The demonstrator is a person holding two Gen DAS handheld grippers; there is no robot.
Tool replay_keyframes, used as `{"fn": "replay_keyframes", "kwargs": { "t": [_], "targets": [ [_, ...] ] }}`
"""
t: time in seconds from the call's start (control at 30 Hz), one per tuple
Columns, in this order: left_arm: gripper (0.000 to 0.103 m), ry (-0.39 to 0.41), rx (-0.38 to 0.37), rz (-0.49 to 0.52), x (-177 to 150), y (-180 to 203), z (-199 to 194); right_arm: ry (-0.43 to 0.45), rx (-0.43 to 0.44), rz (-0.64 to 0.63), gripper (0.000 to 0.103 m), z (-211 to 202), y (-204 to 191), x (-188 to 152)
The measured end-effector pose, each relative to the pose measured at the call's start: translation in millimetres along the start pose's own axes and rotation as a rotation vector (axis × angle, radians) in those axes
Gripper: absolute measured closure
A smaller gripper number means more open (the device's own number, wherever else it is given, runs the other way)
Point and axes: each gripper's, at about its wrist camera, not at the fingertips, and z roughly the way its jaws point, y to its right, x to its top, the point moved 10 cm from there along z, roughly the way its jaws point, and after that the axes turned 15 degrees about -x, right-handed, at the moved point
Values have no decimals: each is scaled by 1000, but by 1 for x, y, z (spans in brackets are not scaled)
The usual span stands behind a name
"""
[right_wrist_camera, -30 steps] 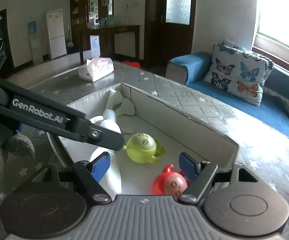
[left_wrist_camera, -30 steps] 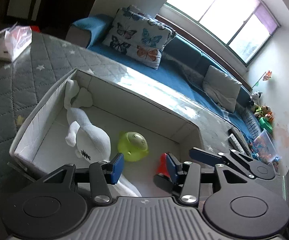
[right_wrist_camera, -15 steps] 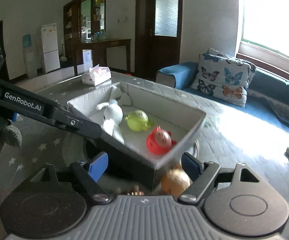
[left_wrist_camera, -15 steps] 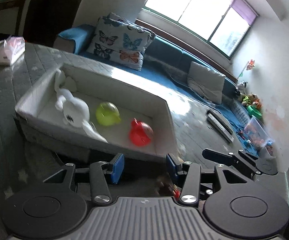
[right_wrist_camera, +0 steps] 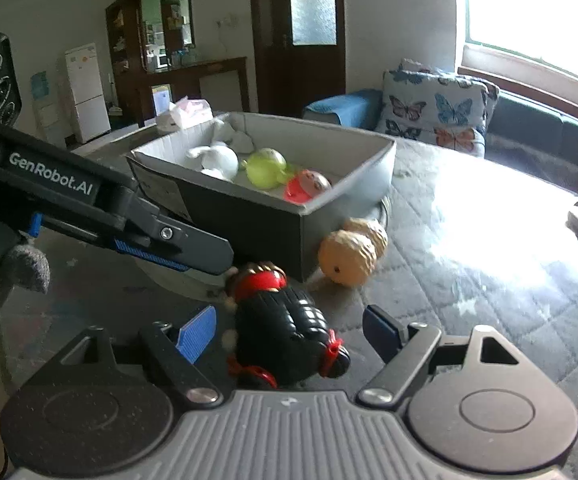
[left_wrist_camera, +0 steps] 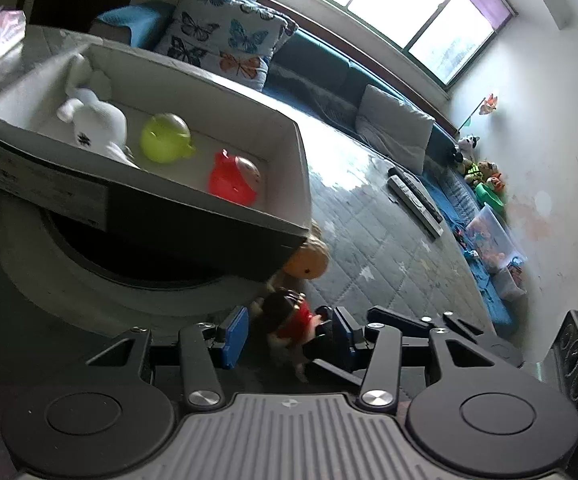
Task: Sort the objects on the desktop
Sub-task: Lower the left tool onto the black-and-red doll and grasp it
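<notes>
Where the quilted desk (right_wrist_camera: pixel 469 264) spreads under everything, we list first the box (left_wrist_camera: pixel 193 216), grey outside and white within, resting on a round pale base (left_wrist_camera: pixel 101 292).

In the box we count three toys. A white plush (left_wrist_camera: pixel 97 124) lies at the far end, a green toy (left_wrist_camera: pixel 165 138) sits in the middle, and a red toy (left_wrist_camera: pixel 235 176) sits nearest the open corner.

Outside the box, touching its near corner, we note a tan walnut-like toy (right_wrist_camera: pixel 349 256).

Just in front of that, on the desk, lies a black-and-red toy (right_wrist_camera: pixel 285 320).

Left tongs (left_wrist_camera: pixel 289 334): parted, the black-and-red toy between the blue pads. The right pad (left_wrist_camera: pixel 345 330) looks to touch it, while the left pad (left_wrist_camera: pixel 235 334) stands clear. We cannot tell whether anything is gripped.

Right tongs (right_wrist_camera: pixel 289 328): wide apart, straddling the same toy from the other side, with neither pad touching it and nothing held.

Beyond the desk we see a blue sofa (left_wrist_camera: pixel 321 68) with a butterfly pillow (right_wrist_camera: pixel 437 112).
</notes>
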Motion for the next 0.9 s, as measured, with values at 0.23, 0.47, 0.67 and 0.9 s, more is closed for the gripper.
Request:
{"fn": "replay_keyframes", "kwargs": {
  "t": [0.23,0.47,0.67,0.9],
  "targets": [
    [54,-4,-17,-97,-2,-13,17,-30,21,7,21,6,-2,-11],
    [54,6,-22,-145,-2,-21,24,-40,42,-14,21,1,-12,-19],
    [54,4,-29,-169,-3,-25,33,-57,31,3,30,7,-10,-19],
    [58,2,-35,-190,-4,-30,36,-71,25,1,30,12,-10,-19]
  ]
}}
